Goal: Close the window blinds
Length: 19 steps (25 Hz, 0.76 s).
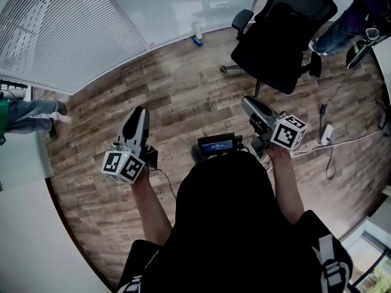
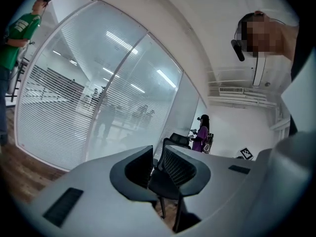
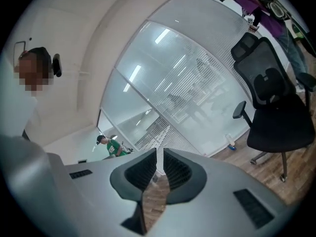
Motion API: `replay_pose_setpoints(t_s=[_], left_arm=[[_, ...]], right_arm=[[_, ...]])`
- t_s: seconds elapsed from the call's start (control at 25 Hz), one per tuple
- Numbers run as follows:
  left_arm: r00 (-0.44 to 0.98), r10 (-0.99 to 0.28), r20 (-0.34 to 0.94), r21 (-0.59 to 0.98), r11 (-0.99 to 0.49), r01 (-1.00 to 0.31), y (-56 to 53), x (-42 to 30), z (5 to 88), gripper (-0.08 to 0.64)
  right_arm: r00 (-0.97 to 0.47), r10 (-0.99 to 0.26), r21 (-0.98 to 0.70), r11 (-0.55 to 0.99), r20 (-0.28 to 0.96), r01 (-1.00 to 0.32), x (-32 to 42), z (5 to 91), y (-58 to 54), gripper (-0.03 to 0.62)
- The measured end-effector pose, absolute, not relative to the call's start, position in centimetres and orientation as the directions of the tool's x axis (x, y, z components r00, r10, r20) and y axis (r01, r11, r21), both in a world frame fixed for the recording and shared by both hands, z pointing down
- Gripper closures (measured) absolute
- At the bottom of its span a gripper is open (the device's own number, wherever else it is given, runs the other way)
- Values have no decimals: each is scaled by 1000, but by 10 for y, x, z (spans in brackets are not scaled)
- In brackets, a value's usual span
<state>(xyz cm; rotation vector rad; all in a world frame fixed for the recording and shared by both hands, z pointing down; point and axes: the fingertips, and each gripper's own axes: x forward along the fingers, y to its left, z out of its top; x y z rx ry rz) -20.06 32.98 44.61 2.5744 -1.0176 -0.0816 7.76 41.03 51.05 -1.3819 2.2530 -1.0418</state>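
The window blinds hang behind a curved glass wall at the far left, their slats lowered over that pane. My left gripper is held above the wooden floor and points toward them from well short of the wall. In the left gripper view the blinds fill the left side, and the left gripper has its jaws a narrow gap apart with nothing between them. My right gripper points toward the glass. Its jaws are also slightly apart and empty.
A black office chair stands at the far right, close to the right gripper. A person in green stands at the left by the blinds, and another person is at the top right. A small bottle sits at the foot of the glass. A cable and power strip lie on the floor.
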Motion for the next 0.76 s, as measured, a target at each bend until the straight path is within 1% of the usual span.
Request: replay_pose_setpoints(t_s=[0.16, 0.4, 0.56, 0.76], left_arm=[[721, -685, 102, 341, -657, -672, 344, -175, 439, 479], [690, -709, 146, 299, -633, -714, 369, -145, 436, 479], [639, -749, 176, 260, -591, -764, 388, -138, 431, 479], [588, -784, 197, 250, -540, -804, 409, -143, 440, 479]], right_arm=[[-523, -845, -714, 298, 111, -633, 101, 512, 415, 543], [-576, -813, -744, 332, 87, -580, 130, 524, 421, 543], [-624, -778, -753, 369, 69, -544, 140, 533, 423, 543], [-669, -737, -752, 387, 96, -534, 143, 550, 418, 543]])
